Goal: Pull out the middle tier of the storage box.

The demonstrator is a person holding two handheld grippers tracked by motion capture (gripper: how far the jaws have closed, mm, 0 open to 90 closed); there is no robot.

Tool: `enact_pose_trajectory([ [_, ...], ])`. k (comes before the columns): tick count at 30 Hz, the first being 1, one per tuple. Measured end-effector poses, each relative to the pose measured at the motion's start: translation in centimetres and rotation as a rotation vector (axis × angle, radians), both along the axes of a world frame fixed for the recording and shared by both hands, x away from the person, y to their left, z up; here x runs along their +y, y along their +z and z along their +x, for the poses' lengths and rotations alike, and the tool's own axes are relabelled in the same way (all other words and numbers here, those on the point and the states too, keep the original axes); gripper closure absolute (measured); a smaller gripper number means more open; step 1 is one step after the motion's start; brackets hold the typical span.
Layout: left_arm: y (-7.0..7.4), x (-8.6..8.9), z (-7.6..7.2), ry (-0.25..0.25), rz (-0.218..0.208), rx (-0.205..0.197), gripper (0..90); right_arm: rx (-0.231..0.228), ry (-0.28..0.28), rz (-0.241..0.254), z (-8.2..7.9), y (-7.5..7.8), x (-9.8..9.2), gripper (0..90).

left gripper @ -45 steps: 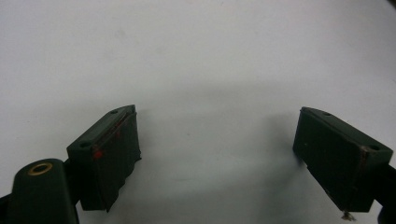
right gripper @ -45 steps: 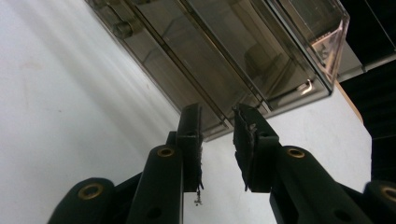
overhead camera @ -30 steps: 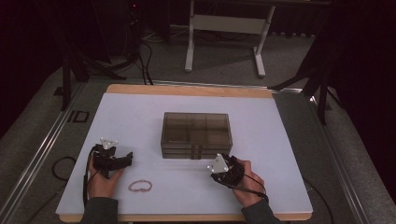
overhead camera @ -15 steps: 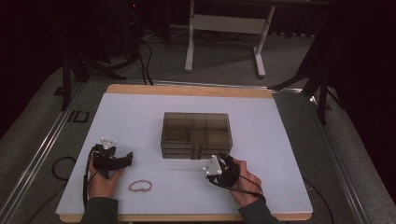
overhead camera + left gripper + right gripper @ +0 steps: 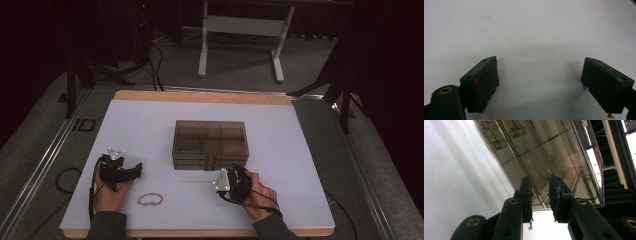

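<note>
The box (image 5: 210, 142) sits at the middle of the counter (image 5: 300, 150), a low, smoky, see-through case with its lid down. Through the lid we see inner walls that split it into compartments (whether anything lies in them we cannot tell). On its near face are two small latches, side by side at the middle; in the right gripper view they show as clear round knobs (image 5: 496, 145) on the box (image 5: 544, 152).

Our right gripper (image 5: 231, 183) lies on the counter just in front of the box's near right corner, pointing up toward it. In its own view our fingers (image 5: 527, 195) stand nearly together, a narrow slit between them and nothing in it, with the box's wall close ahead.

Our left gripper (image 5: 122, 171) rests well to the left of the box, near the counter's near left part. Its fingers (image 5: 484, 82) stand wide apart over bare white counter.

Between the two hands, nearer the left one, a small pinkish band (image 5: 150, 199) lies flat in a loop.
</note>
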State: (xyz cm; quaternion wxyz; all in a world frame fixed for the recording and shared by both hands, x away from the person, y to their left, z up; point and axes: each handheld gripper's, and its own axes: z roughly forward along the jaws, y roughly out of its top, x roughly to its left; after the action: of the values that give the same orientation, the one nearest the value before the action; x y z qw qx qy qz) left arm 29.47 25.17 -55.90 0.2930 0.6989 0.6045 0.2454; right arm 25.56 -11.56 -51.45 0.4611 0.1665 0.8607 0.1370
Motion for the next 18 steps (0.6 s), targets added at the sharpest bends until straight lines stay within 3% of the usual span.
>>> enact_pose_trajectory([
  [18, 0.0, 0.0, 0.0, 0.0, 0.0, 0.0, 14.7, -0.075, 0.034, -0.109, -0.5, -1.1, 1.9, 73.2],
])
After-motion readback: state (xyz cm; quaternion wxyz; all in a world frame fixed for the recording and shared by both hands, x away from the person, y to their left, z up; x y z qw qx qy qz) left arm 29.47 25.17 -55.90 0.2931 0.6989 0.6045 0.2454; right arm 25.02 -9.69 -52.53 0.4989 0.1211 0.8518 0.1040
